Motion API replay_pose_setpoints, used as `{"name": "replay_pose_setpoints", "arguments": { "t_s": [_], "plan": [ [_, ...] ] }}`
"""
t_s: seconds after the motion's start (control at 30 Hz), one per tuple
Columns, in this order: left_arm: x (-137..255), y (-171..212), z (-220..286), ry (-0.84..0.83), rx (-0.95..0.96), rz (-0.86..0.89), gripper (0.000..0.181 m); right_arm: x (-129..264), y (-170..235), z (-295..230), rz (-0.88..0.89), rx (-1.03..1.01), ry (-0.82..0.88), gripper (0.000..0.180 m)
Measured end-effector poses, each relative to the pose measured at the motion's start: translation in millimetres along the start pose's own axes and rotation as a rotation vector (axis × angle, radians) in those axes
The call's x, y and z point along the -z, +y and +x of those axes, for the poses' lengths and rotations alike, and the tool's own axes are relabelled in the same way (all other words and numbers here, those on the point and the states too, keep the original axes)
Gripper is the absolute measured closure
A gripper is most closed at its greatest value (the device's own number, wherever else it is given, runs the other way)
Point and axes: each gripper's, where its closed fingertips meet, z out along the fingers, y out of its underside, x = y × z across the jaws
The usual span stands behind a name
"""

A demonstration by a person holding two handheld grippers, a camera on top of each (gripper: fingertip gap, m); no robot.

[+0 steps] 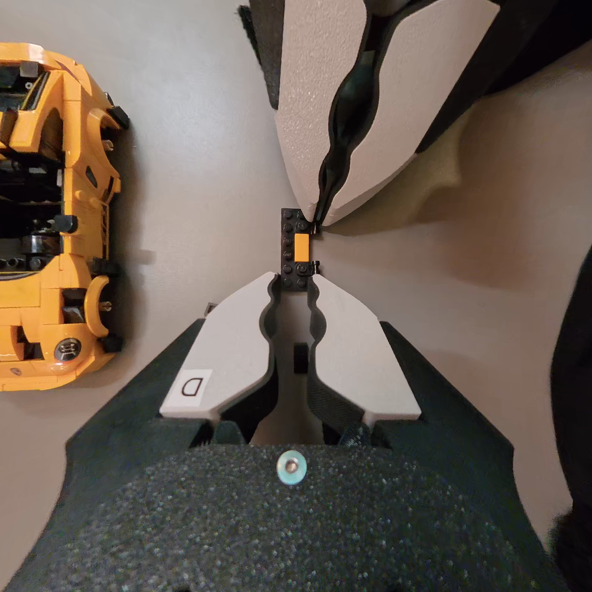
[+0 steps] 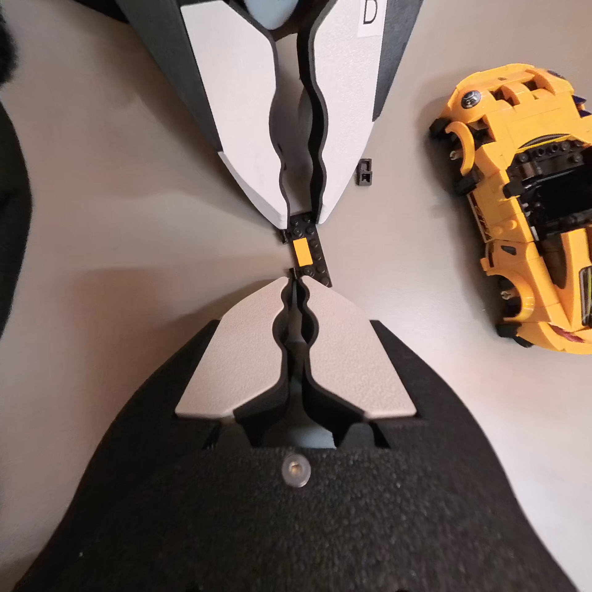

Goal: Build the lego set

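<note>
We hold the long black studded Lego plate (image 1: 293,253) between both tools.

Our left tool (image 1: 293,282) pinches its near end; our right tool (image 2: 296,280) is pressed together on a small black clip at its far corner, above the table (image 1: 198,160).

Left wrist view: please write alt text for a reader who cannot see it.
The left claw grips one end of a black studded plate carrying an orange tile, while the right claw, closed, pinches a small black clip at the plate's far end. A partly built yellow car lies to the left on the grey table.
</note>
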Motion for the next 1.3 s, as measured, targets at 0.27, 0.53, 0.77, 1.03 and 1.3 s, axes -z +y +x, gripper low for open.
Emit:
{"name": "replay_pose_setpoints", "arguments": {
  "t_s": [0.27, 0.53, 0.77, 1.03, 1.3],
  "plan": [
    [0, 0, 1, 0.006, -0.016, 0.016, 0.165, 5, -3, 1, 0.039, 0.003, -0.002, 0.180],
    [0, -1, 2, 0.009, -0.027, 0.030, 0.165, -4, -15, -9, 0.037, 0.118, 0.008, 0.175],
    [-1, -2, 2, 0.002, -0.028, 0.040, 0.165, -5, -17, -2, 0.024, 0.138, 0.049, 0.170],
    [-1, -2, 2, 0.001, -0.039, 0.049, 0.165, -10, -14, 0, 0.008, 0.171, 0.061, 0.170],
    [-1, -2, 4, 0.007, -0.008, 0.043, 0.165, -11, -15, -1, 0.000, 0.169, 0.068, 0.174]
  ]
}}
